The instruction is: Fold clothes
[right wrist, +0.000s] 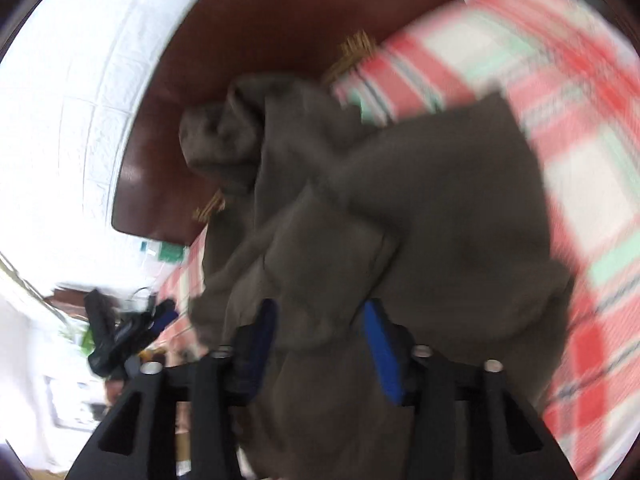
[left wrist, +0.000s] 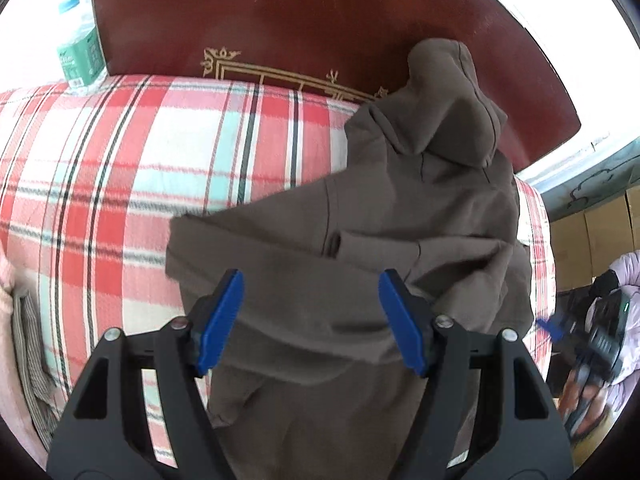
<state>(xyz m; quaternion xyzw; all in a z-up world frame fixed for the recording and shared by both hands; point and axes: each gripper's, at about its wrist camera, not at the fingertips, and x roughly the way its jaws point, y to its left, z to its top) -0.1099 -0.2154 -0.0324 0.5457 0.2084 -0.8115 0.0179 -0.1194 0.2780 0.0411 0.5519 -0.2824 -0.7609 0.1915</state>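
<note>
The brown hoodie [left wrist: 400, 220] lies bunched on the plaid bed [left wrist: 120, 180], hood at 12 o'clock against the headboard [left wrist: 300, 20]. Both the left hand-held gripper [left wrist: 312, 320] and the right hand-held gripper [right wrist: 324, 344] gape over cloth, gripping nothing; the loose folds could slump apart.

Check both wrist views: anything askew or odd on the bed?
The brown hoodie lies rumpled on the plaid bedsheet, not flat: its hood is propped against the headboard and a sleeve is thrown across the body. A water bottle stands at the bed's far corner. Nothing looks spilled or damaged.
</note>
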